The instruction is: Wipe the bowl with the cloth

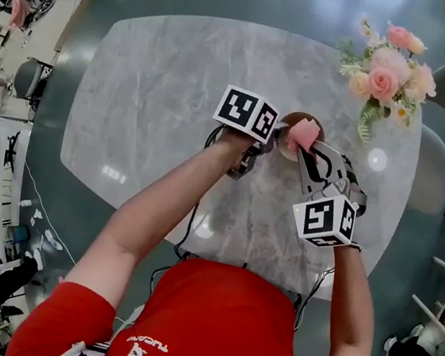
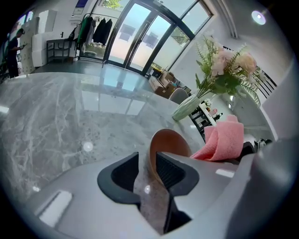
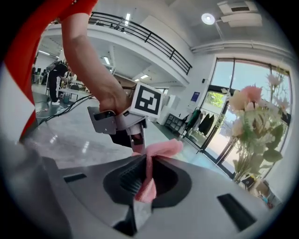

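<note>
The left gripper [image 2: 147,173] is closed narrow on the bowl [image 2: 169,142]. In its own view the brown wall of the bowl stands between the two jaws, one jaw on the inner side and one on the outer side, and the rim rises just ahead of the jaw tips. The bowl looks tilted, with its mouth turned to the right of this gripper. I cannot tell if its bottom touches the counter [image 1: 159,102] or is lifted a little above it.

To the right of the left gripper, at the mouth of the bowl, is the pink cloth [image 3: 161,150]. In the head view it lies over the inside of the bowl and hides most of it. The right gripper [image 3: 145,169] is closed on this cloth: a fold of it is pinched between the jaws, a loose end hangs below them, and a bunch stands out ahead of the tips, toward the left gripper. The two grippers are very near each other, almost tip to tip. Farther to the right of the right gripper, well apart, stands a vase of flowers [image 1: 386,74].

My judgement is that the wiping step itself is in hand, because both things are already gripped and the cloth meets the bowl. The next move calls for the right gripper to rub the bunch of cloth around the inner wall. The left gripper must stay firm, because it holds only a thin rim and the bowl could turn or slip under pressure.
</note>
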Action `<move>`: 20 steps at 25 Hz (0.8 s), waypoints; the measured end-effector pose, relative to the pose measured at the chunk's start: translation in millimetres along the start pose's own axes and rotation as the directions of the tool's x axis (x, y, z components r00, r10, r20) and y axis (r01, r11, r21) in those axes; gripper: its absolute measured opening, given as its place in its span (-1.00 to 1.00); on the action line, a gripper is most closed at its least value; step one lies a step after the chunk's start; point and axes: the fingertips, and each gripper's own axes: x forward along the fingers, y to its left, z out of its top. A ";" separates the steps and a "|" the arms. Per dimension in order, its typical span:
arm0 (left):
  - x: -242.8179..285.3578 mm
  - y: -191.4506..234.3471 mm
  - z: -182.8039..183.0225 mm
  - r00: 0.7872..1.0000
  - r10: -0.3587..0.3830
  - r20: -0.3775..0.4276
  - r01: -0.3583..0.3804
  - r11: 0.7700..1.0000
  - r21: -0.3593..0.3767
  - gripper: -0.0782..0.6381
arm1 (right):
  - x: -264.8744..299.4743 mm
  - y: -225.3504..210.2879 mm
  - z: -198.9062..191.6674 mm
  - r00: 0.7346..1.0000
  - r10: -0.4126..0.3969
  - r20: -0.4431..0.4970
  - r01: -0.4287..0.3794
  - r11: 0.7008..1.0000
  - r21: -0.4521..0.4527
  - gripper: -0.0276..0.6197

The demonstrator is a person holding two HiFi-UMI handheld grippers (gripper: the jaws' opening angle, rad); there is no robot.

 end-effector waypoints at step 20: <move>8.7 -0.8 1.0 0.997 0.062 -0.039 -0.060 0.998 0.030 -0.73 | 40.1 9.9 -21.3 0.986 0.091 -0.140 -0.104 0.990 -0.092 -0.85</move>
